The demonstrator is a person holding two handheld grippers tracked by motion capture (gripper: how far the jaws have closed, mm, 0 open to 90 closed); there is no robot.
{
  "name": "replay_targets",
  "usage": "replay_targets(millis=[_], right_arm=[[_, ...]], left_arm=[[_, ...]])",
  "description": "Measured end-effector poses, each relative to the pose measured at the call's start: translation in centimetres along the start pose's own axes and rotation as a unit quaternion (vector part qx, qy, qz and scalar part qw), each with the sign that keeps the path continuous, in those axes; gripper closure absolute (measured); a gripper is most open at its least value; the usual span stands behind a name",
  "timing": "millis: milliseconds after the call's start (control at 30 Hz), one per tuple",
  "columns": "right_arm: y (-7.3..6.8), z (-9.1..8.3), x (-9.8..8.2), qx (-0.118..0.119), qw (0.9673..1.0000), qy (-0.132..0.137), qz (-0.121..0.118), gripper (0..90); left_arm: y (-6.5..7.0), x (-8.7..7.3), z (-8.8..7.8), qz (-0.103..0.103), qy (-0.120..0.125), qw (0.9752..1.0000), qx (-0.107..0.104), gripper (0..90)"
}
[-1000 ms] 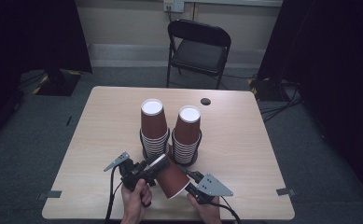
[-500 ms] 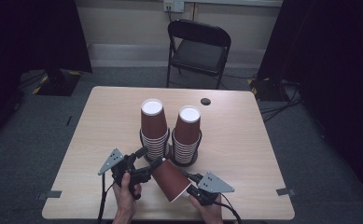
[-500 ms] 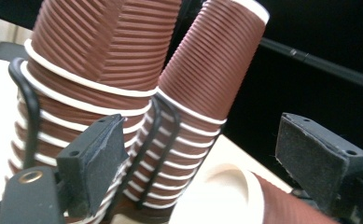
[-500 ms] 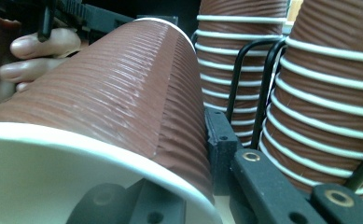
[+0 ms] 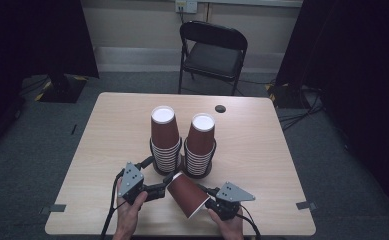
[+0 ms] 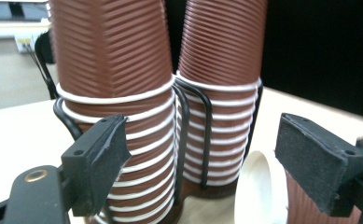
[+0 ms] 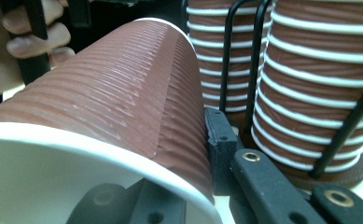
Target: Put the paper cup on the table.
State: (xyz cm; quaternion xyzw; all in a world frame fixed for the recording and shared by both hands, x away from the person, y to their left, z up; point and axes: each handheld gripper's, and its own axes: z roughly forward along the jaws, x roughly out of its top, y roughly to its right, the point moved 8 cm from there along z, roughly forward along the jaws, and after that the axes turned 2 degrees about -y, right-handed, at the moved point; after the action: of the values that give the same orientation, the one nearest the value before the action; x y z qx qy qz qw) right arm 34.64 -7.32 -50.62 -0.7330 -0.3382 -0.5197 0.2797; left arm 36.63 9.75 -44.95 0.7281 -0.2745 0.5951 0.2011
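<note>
Loose cup: a brown ribbed paper cup with white rim (image 5: 188, 194) lies tilted at lower centre of the high view, just in front of two black wire racks of stacked brown cups (image 5: 182, 152).
Right hand-held gripper (image 5: 211, 200): clamped over the cup's rim wall.
Left hand-held gripper (image 6: 198, 158): jaws wide apart, empty, near the cup's base.
Risk: a rim-only pinch could crumple or slip, or the cup could knock the stacks, in my judgement.
Worktop: pale wooden worktop (image 5: 282, 165).
</note>
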Motion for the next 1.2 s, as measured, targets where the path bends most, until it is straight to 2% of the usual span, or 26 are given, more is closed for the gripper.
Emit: replay_targets(millis=[33,67,200,233,267,300,333,367,400,433,500,567,600,633,667,767,800,833,867,900,933,967,1067,1133,1167,1200], right_arm=[[0.0,-0.1,-0.1,0.002,1.0000,-0.004,0.002,85.7],[0.2,-0.3,-0.2,0.005,0.9999,-0.012,0.009,85.7],[0.5,-0.7,-0.5,0.014,0.9995,-0.025,0.017,85.7],[0.6,-0.8,-0.5,0.016,0.9993,-0.029,0.019,85.6],[0.8,-0.9,-0.6,0.016,0.9992,-0.032,0.020,85.6],[0.8,-0.9,-0.6,0.016,0.9992,-0.032,0.020,85.6],[1.2,-1.2,-0.5,0.015,0.9990,-0.033,0.025,85.6],[1.3,-1.3,-0.5,0.014,0.9990,-0.034,0.026,85.6],[1.5,-1.5,-0.5,0.013,0.9989,-0.035,0.028,85.6],[1.5,-1.5,-0.5,0.013,0.9989,-0.035,0.028,85.6],[1.8,-1.9,-0.4,0.011,0.9988,-0.037,0.031,85.6],[2.1,-2.2,-0.4,0.009,0.9986,-0.040,0.034,85.7],[2.3,-2.4,-0.3,0.009,0.9983,-0.043,0.037,85.6],[2.4,-2.5,-0.3,0.011,0.9982,-0.043,0.039,85.6],[2.5,-2.6,-0.2,0.016,0.9980,-0.041,0.046,85.6],[2.5,-2.8,-0.1,0.022,0.9977,-0.035,0.054,85.6],[2.6,-3.0,0.0,0.026,0.9972,-0.034,0.061,85.6],[2.6,-3.0,0.0,0.026,0.9972,-0.034,0.061,85.6],[2.7,-3.1,0.1,0.031,0.9969,-0.033,0.065,85.6],[2.7,-3.1,0.1,0.031,0.9968,-0.033,0.066,85.6],[2.7,-3.2,0.2,0.033,0.9967,-0.034,0.066,85.6],[2.7,-3.2,0.2,0.033,0.9967,-0.034,0.066,85.6],[2.5,-3.2,0.6,0.042,0.9961,-0.040,0.067,85.6],[2.3,-3.1,0.7,0.050,0.9953,-0.049,0.067,85.6],[2.3,-3.0,0.8,0.052,0.9950,-0.053,0.067,85.6],[2.2,-3.0,0.8,0.056,0.9945,-0.057,0.067,85.6]], left_arm=[[0.2,-0.1,-0.2,0.023,-0.010,0.9997,0.006,20.1],[0.3,-0.1,-0.4,0.049,-0.021,0.9986,0.008,25.6],[1.1,-0.4,-0.4,0.093,-0.033,0.9952,-0.005,24.1],[1.5,-0.6,-0.4,0.112,-0.040,0.9927,-0.018,22.6],[1.8,-0.7,-0.2,0.123,-0.042,0.9914,-0.014,19.5],[1.8,-0.7,-0.2,0.123,-0.042,0.9914,-0.014,17.7],[2.3,-1.1,0.0,0.147,-0.053,0.9876,-0.010,17.9],[2.4,-1.2,0.1,0.155,-0.056,0.9862,-0.005,16.9],[2.4,-1.2,0.1,0.155,-0.056,0.9862,-0.005,15.2],[2.6,-1.3,0.1,0.162,-0.057,0.9851,-0.002,15.2],[3.0,-1.6,0.2,0.183,-0.061,0.9813,-0.004,15.7],[3.2,-1.9,0.2,0.211,-0.069,0.9751,0.002,15.7],[3.5,-2.1,0.4,0.231,-0.072,0.9702,0.002,15.7],[3.5,-2.1,0.4,0.231,-0.072,0.9702,0.002,15.7],[3.7,-2.4,0.5,0.245,-0.084,0.9659,0.000,15.7],[4.1,-2.5,0.5,0.245,-0.084,0.9659,-0.013,15.7],[4.3,-2.6,0.6,0.266,-0.089,0.9599,-0.003,15.7],[4.3,-2.6,0.6,0.266,-0.089,0.9599,-0.003,15.7],[4.5,-2.8,0.8,0.289,-0.094,0.9526,0.007,15.7],[4.7,-2.9,0.8,0.295,-0.095,0.9508,0.006,15.7],[4.7,-2.9,0.8,0.295,-0.095,0.9508,0.006,15.7],[4.9,-3.0,0.8,0.305,-0.098,0.9473,0.004,15.7],[5.5,-3.5,1.1,0.326,-0.106,0.9392,0.012,15.6],[5.8,-3.9,1.3,0.347,-0.114,0.9309,0.020,15.6],[5.9,-4.1,1.4,0.353,-0.119,0.9276,0.022,16.0],[6.3,-4.3,1.5,0.356,-0.118,0.9267,0.021,17.1]])
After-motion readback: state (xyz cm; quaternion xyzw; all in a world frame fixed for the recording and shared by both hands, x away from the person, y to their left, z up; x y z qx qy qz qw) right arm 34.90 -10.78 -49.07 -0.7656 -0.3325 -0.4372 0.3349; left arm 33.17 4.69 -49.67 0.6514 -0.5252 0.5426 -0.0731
